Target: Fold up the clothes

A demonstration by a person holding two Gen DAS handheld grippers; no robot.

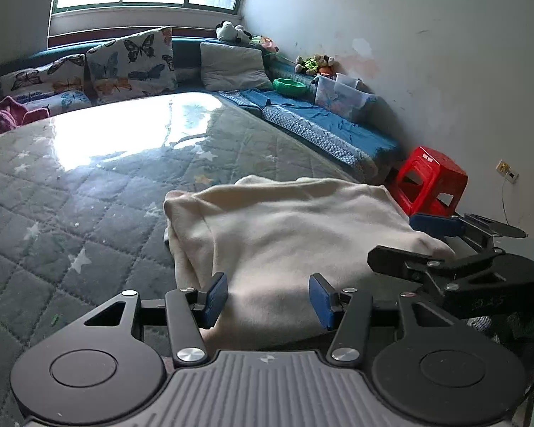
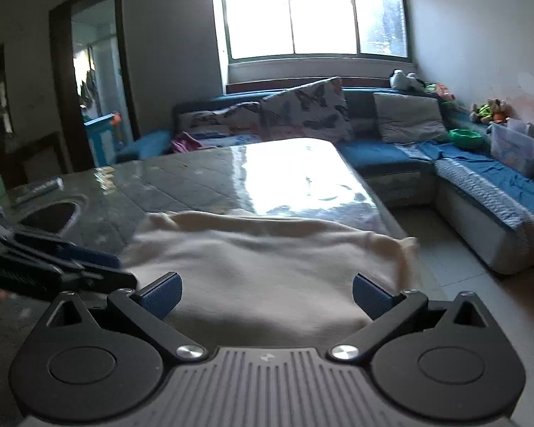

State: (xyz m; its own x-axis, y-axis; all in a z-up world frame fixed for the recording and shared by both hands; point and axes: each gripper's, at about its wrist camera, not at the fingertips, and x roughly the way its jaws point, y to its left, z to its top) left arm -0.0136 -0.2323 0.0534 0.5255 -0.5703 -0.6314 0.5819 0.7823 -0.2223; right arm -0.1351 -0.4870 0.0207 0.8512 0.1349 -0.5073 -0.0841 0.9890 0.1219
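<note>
A cream garment lies folded in a thick pile on the near right part of the quilted grey table cover. My left gripper hovers over its near edge. The blue pads stand apart and do not press the cloth, so it is open. In the right wrist view the same cream garment spreads in front of my right gripper, whose jaws stand wide open above the cloth. The right gripper also shows at the right edge of the left wrist view, beside the pile.
A blue corner sofa with butterfly cushions runs behind and to the right of the table. A red stool stands on the floor at the table's right. A clear plastic box and a green bowl sit on the sofa. A dark dish lies at the table's left.
</note>
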